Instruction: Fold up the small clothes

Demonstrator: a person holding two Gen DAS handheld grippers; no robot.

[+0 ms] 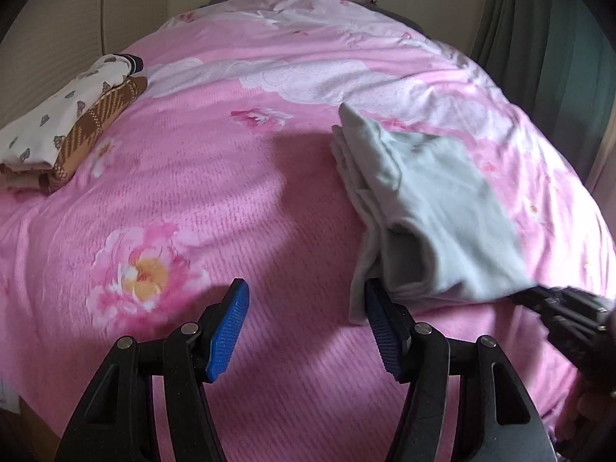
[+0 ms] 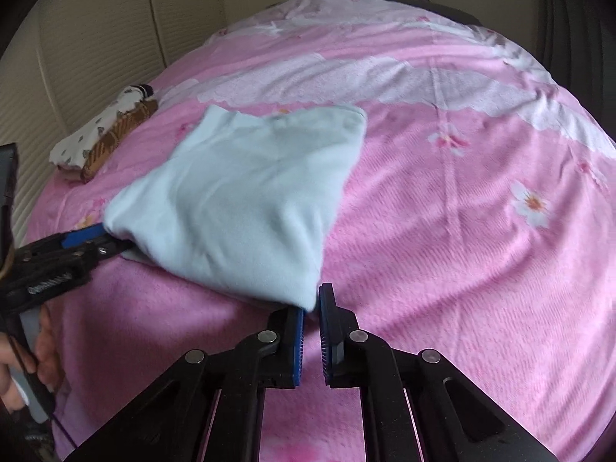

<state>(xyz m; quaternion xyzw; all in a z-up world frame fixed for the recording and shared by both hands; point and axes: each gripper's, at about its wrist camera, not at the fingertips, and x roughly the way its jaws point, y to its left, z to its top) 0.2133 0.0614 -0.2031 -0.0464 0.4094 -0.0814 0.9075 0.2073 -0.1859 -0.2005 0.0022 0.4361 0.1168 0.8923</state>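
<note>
Left tongs: blue pads spread wide apart and gripping nothing between them; the right pad sits against the near left corner of the pale garment, the left pad over bare bedspread.
Right tongs: blue pads drawn close with a narrow slit left between; the near right corner of the pale garment ends at that slit, and I cannot tell whether cloth is actually pinched.
Pale garment: light grey-blue, folded into a rough rectangle of several layers, lying flat on the bed just ahead of both tongs, each at one near corner.
Garment edges: stacked fold layers show along its left side in the left wrist view; far edge runs toward the white band of the bedspread.
Bed: pink flowered bedspread, lightly rippled, carrying everything.
Open room: wide bare stretch of bedspread left of the garment, between it and the stack; another bare stretch to its right.
Folded stack: at the far left edge of the bed near the ribbed wall, well apart from the garment.
Count: two tongs, one pale garment, one stack showing a white printed piece and a brown plaid piece, with a beige layer under them.
Curtain: dark green, beyond the bed's right side.
</note>
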